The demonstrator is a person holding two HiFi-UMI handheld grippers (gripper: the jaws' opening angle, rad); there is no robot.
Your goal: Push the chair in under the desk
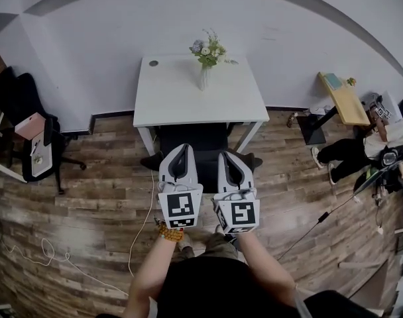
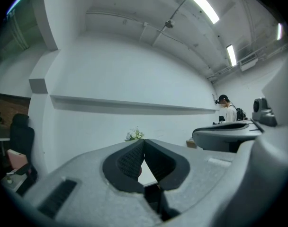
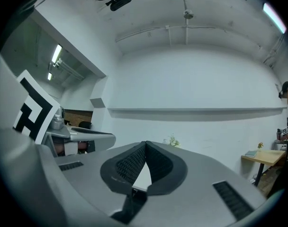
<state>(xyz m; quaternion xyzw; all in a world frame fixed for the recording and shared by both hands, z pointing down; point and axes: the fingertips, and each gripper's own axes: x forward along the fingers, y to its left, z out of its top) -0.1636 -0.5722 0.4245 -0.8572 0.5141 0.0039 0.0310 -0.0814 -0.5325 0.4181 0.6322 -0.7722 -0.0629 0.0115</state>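
A white desk (image 1: 181, 101) stands against the wall with a vase of flowers (image 1: 207, 57) on it. The black chair (image 1: 203, 140) sits at the desk's front edge, its far part under the top. My left gripper (image 1: 181, 154) and right gripper (image 1: 230, 159) are held side by side over the chair's near side; whether they touch it I cannot tell. Both are shut with nothing between the pads. In the left gripper view the left gripper (image 2: 143, 141) points at the flowers (image 2: 134, 135). In the right gripper view the right gripper (image 3: 146, 144) is shut too.
A second black chair (image 1: 19, 101) with a pink thing on it stands at the left. At the right are a small wooden table (image 1: 344, 99) and a seated person (image 1: 374, 144). A white cable (image 1: 140, 225) lies on the wooden floor.
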